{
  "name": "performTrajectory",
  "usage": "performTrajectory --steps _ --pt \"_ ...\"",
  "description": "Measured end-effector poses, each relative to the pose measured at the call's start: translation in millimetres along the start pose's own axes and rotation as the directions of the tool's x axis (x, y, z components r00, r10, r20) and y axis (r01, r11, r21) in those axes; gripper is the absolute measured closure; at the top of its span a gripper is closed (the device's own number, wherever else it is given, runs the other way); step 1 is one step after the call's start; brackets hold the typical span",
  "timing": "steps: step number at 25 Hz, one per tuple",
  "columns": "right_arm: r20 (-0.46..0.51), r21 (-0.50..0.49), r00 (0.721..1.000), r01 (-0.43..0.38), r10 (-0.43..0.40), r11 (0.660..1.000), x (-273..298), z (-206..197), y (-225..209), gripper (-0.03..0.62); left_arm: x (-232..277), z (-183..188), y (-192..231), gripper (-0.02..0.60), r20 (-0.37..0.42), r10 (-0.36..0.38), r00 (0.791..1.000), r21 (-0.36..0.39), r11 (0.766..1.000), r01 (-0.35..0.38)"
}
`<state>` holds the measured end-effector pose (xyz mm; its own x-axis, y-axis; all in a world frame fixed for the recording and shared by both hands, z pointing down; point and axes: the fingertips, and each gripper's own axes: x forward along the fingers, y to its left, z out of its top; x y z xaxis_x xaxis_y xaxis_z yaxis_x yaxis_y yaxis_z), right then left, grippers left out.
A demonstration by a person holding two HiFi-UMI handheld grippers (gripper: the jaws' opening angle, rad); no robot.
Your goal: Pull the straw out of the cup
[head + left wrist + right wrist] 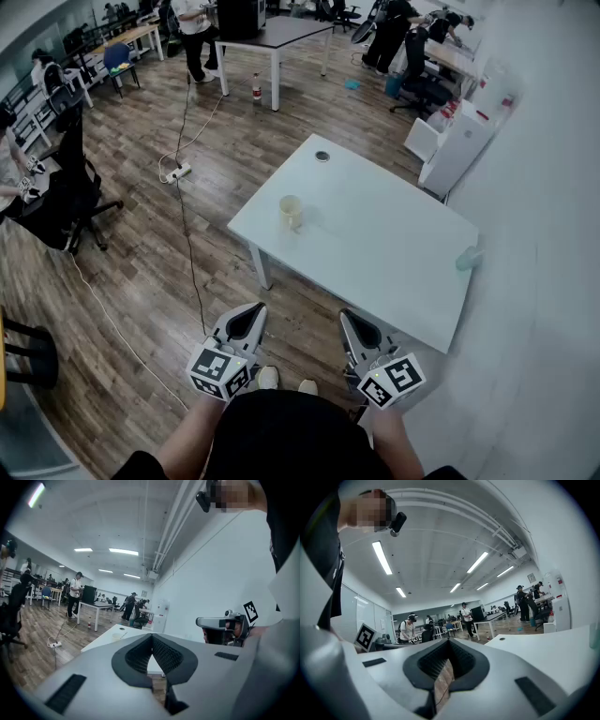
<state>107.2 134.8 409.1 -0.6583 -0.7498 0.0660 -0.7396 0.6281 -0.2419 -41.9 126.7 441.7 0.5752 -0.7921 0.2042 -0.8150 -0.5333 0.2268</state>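
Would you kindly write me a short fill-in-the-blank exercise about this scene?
1. The cup stands on the white ___.
2. The left gripper and right gripper are both held over the ___ floor, short of the table.
3. Each gripper's fingers are ___, with nothing between them.

Missing words: table; wooden; shut.

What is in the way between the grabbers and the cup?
Nothing visible. The cup stands on the white table. The left gripper and right gripper are held near the person's body, short of the table's edge. Only wooden floor and tabletop lie between them and the cup.
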Motion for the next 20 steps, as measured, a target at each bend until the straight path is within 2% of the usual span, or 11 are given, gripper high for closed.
performTrajectory --steps 3,8,20 --pt "0.000 -0.004 1.000 0.008 -0.008 1.000 3.1 -1.1 4.0 0.574 -3.3 0.0 6.0 0.568 0.012 -0.003 1.000 -0.039 0.999 0.004" --pt "0.010 0.005 1.000 0.008 -0.008 1.000 6.8 -0.7 11.6 0.574 -10.9 0.6 13.3 0.568 0.011 -0.009 1.000 -0.024 1.000 0.010" --pt "0.020 0.037 0.999 0.040 -0.041 0.999 18.7 -7.9 25.4 0.572 -25.4 0.0 39.2 0.568 0.018 -0.028 0.999 -0.047 0.998 0.029"
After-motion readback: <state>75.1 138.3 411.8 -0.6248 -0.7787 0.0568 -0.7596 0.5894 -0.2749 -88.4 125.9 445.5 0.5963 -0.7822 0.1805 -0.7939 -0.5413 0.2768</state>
